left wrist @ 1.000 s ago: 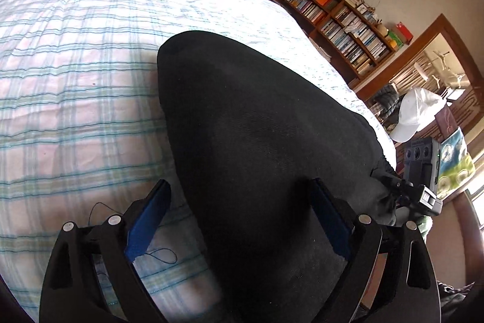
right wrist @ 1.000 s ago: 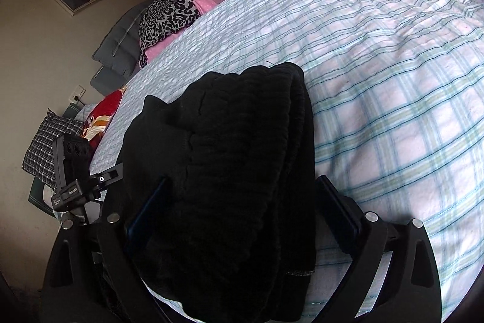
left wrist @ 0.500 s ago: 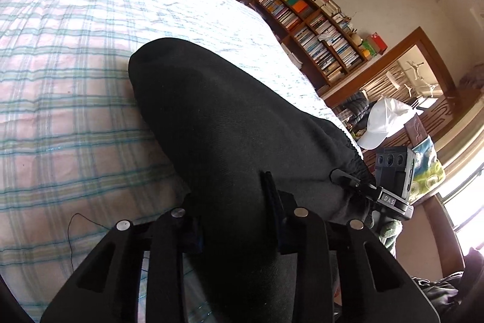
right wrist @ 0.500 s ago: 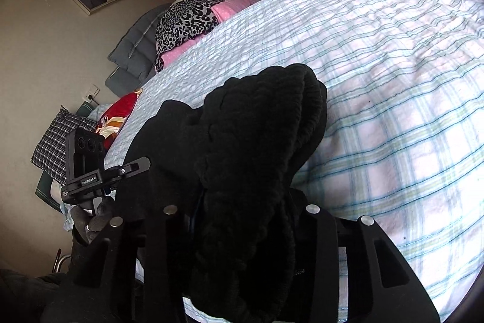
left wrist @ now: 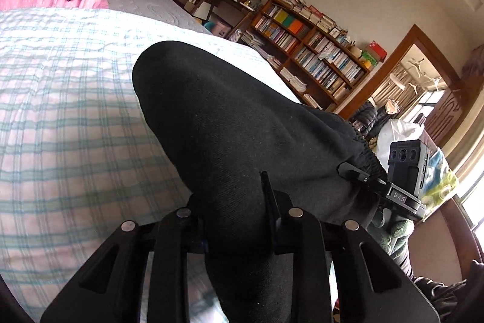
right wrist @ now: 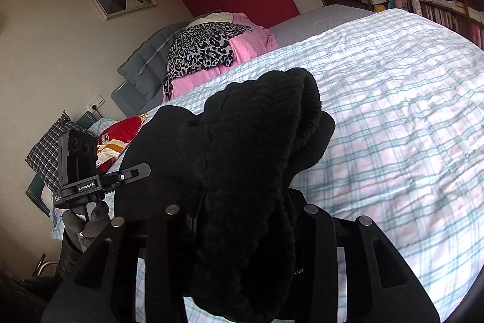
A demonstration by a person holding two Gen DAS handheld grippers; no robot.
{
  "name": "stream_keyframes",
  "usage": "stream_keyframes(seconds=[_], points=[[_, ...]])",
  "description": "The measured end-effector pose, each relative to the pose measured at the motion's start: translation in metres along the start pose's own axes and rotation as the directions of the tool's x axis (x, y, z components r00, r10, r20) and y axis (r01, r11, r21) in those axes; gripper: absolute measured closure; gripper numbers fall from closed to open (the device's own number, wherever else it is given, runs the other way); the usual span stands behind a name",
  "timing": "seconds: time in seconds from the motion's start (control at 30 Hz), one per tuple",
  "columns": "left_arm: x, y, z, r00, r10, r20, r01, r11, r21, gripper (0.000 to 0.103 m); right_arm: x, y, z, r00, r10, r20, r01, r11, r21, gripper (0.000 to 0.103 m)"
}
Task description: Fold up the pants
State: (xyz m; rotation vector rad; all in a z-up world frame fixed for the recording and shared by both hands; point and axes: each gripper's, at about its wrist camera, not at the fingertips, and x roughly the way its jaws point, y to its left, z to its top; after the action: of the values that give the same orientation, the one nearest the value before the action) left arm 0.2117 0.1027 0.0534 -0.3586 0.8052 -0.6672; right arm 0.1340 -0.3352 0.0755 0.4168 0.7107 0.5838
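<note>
Here, the black pants [left wrist: 242,135] were draped over the near part of the checked bed [left wrist: 60,126], their near end raised. The left gripper [left wrist: 236,217] was clamped on a smooth fabric edge; its jaws had just been closing, with cloth between them. The right gripper [right wrist: 242,202] was clamped on the thick ribbed waistband bunch. The garment was judged soft, limp and fairly light, prone to sagging between holds. Hold was best taken at the two corners of one end, so that the layers could be carried over evenly.
</note>
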Motion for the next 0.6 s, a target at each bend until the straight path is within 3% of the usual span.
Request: stream_keyframes(seconds=[0.33,0.6], points=[[0.053,0.058,0.093,0.995,0.098,0.027,-0.097,0.994,-0.055,0.077,0.113,-0.027,0.090,1.000,-0.018,-0.026,0.017,0.999,-0.029,0.063],[0.119,0.101,0.110,0.985,0.164,-0.054,-0.169,0.980,-0.108,0.077,0.183,-0.077,0.098,0.992,-0.047,-0.118,0.050,0.999,0.019,0.063]])
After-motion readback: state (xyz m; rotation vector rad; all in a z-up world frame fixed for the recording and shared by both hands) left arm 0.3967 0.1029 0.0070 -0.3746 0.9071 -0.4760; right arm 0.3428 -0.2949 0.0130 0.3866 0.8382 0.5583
